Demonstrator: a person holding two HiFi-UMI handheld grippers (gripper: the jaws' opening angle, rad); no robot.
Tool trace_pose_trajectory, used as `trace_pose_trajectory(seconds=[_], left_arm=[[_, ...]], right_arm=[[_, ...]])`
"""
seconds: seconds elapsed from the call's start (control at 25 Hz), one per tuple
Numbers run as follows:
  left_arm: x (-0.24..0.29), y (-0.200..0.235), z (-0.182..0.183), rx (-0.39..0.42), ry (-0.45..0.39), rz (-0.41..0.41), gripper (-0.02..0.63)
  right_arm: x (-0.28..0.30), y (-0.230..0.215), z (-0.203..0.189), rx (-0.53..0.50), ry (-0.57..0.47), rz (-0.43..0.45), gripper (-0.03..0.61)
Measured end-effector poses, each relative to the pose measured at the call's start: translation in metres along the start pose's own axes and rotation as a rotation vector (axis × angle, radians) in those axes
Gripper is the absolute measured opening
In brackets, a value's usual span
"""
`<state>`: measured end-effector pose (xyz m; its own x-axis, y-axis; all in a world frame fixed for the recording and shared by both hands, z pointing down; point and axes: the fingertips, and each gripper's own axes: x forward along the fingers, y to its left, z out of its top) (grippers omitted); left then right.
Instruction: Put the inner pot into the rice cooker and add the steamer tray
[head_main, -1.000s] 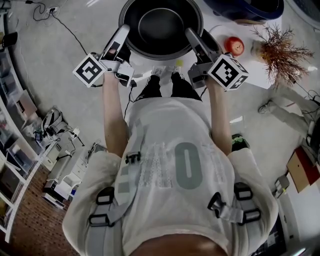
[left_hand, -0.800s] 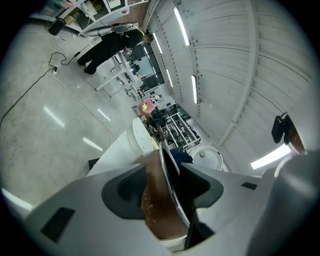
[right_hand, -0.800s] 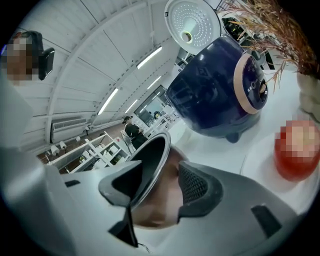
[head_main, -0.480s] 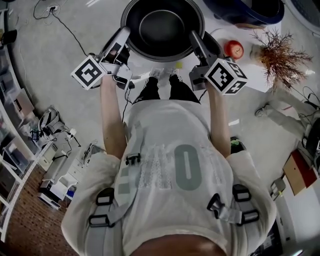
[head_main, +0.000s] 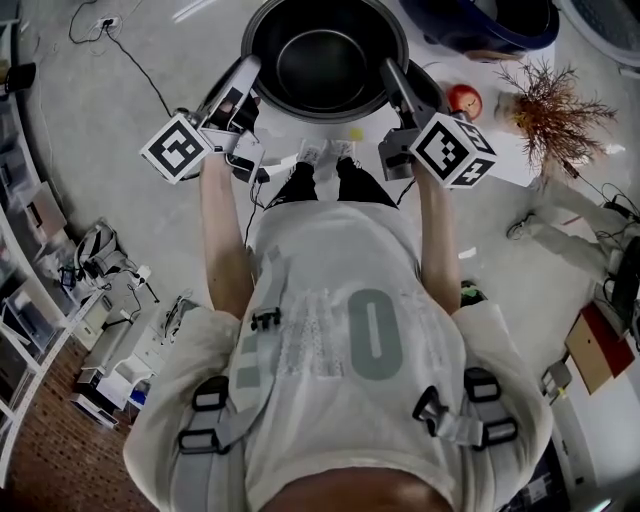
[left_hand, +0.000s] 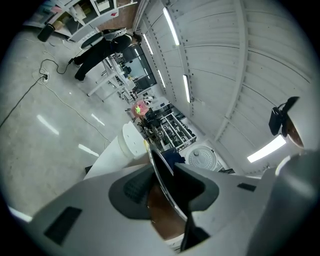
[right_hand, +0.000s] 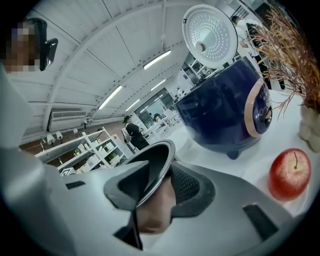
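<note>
The dark inner pot (head_main: 325, 60) hangs in front of me over the floor, gripped by its rim on both sides. My left gripper (head_main: 248, 72) has the left rim (left_hand: 162, 185) between its pads, its jaws still closing on it. On the other side my right gripper (head_main: 388, 72) clamps the right rim (right_hand: 155, 170), jaws likewise closing. The dark blue rice cooker (head_main: 480, 20) stands on the white table (head_main: 500, 150) to the right, its perforated lid (right_hand: 210, 35) swung open. I cannot pick out a steamer tray.
A red apple (head_main: 462, 98) and a vase of dried twigs (head_main: 550, 100) stand on the table next to the cooker. Cables run over the grey floor at the left, and shelving lines the far left wall.
Both grippers have closed onto the pot's rim and lifted a little, and the pot has come up with them.
</note>
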<state>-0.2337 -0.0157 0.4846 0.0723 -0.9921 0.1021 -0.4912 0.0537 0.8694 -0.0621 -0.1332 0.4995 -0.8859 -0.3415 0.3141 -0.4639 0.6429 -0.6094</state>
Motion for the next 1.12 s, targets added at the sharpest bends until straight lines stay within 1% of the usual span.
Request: trace_pose_trajectory(seconds=[0.12, 0.28, 0.48, 0.56, 0.64, 0.84, 0.92, 1.04, 1.12], left_arm=[[-0.002, -0.005, -0.005, 0.028, -0.001, -0.003, 0.14], [-0.005, -0.014, 0.005, 0.055, -0.018, -0.021, 0.138], [0.0, -0.027, 0.026, 0.092, -0.035, -0.04, 0.138], [0.004, -0.032, 0.036, 0.132, -0.037, -0.03, 0.138], [0.008, -0.041, 0.044, 0.176, -0.043, -0.051, 0.138], [0.004, -0.055, 0.049, 0.203, -0.067, -0.12, 0.132], [0.016, -0.068, 0.067, 0.235, -0.077, -0.142, 0.13], [0.04, -0.1, 0.104, 0.301, -0.098, -0.171, 0.13], [0.044, -0.113, 0.112, 0.358, -0.111, -0.179, 0.129]], right_arm=[[-0.008, 0.0, -0.001, -0.028, -0.01, 0.003, 0.127], [-0.009, 0.011, 0.007, -0.07, -0.025, 0.014, 0.127], [-0.002, 0.027, 0.034, -0.162, -0.049, 0.019, 0.127], [0.002, 0.034, 0.048, -0.198, -0.059, 0.021, 0.13], [0.003, 0.039, 0.058, -0.231, -0.07, 0.023, 0.132], [-0.005, 0.047, 0.066, -0.29, -0.11, 0.04, 0.138], [0.001, 0.053, 0.089, -0.314, -0.134, 0.047, 0.14], [0.012, 0.067, 0.138, -0.364, -0.171, 0.047, 0.143], [0.01, 0.073, 0.15, -0.396, -0.181, 0.038, 0.144]])
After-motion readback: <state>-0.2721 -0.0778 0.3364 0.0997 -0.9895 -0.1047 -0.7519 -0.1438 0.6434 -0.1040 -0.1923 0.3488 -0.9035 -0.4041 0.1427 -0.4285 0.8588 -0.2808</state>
